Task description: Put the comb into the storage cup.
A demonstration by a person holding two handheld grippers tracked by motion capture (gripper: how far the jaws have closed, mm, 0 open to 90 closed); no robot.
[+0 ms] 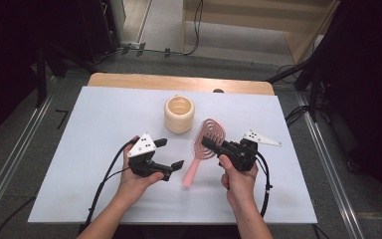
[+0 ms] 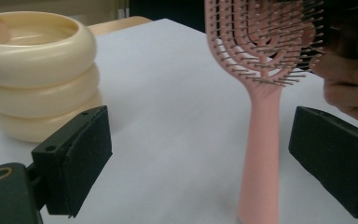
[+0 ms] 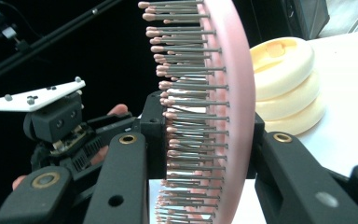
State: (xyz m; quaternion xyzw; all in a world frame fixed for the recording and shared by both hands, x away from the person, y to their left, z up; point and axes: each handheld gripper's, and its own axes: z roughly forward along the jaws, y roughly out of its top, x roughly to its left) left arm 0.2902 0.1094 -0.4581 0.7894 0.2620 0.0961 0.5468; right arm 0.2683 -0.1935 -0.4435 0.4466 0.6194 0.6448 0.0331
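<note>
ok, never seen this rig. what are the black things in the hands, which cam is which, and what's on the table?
No robot here: a person holds a hand-operated two-jaw clamp in each hand, the left gripper and the right gripper. The high view looks down from above the person's side of the white table. The other two pictures come from cameras riding on each gripper, looking along its black jaws. On the table stands a cream ribbed cup. The right gripper is clamped on the head of a pink hairbrush, pressing on its bristle side and its back. The brush handle points toward the person. The left gripper's jaws stand open, with the handle between them but untouched.
</note>
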